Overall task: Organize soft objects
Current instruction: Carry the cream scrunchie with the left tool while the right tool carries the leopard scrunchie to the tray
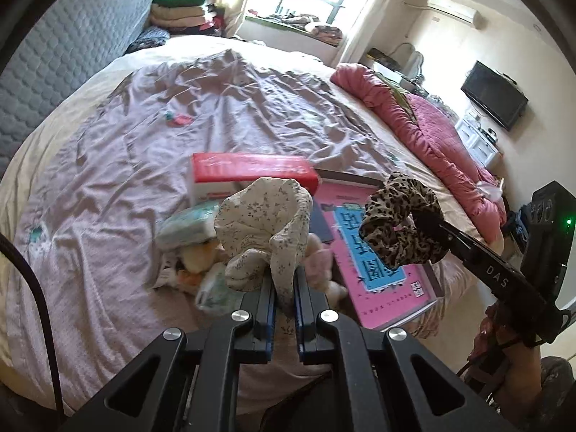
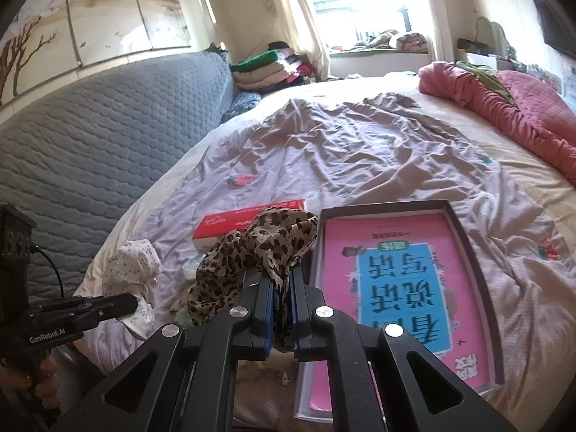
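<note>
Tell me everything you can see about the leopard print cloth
The leopard print cloth is thin, soft fabric, tan with dark brown spots, gathered into loose ruffles. It is pinched between the closed fingers of the right gripper and bunches above and to the left of them. It hangs off the bed, beside the pink book's tray, in front of the red box.
</note>
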`<state>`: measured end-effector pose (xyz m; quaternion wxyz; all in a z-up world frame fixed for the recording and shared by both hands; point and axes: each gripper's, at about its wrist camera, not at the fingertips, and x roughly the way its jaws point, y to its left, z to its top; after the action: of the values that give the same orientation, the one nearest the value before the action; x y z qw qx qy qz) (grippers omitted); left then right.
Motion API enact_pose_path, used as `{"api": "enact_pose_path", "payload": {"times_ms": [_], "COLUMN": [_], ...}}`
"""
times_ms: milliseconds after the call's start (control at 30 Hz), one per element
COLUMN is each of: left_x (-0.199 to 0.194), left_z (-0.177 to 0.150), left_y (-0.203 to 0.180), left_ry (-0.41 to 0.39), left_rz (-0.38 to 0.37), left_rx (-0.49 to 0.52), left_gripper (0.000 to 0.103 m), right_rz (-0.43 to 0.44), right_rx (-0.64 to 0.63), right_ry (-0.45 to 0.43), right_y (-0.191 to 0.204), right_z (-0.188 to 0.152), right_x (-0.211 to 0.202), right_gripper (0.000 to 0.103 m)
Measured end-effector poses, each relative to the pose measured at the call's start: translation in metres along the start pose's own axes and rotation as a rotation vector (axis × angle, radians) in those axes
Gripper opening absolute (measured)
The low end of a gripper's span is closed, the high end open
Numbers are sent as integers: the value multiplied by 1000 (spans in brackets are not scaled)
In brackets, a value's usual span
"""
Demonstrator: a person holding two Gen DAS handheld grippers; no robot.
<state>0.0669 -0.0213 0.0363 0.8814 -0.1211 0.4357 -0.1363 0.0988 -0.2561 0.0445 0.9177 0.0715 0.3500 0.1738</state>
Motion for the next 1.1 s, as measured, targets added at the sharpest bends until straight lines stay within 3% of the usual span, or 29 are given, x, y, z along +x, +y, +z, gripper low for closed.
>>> {"api": "enact_pose_path", "payload": {"times_ms": [433,800,1100], "left_x": [21,78,124], "left_z": [7,3,-7], "left_y": [-68,-128,-160], "left_ry": [22,139,225], "left_rz": [-37,-95,-95], "left_rx": [111,197,271], "left_gripper": [9,9,9], "right_rz": [-65,-170,-218], "right_rx": [83,181,233], "right_ry": [-80,-61,-37], "right_y": [-42,-93,-122], "right_z": [-5,-18,-29], "right_x": [-43,-49,-44], "right_gripper": [7,7,7]}}
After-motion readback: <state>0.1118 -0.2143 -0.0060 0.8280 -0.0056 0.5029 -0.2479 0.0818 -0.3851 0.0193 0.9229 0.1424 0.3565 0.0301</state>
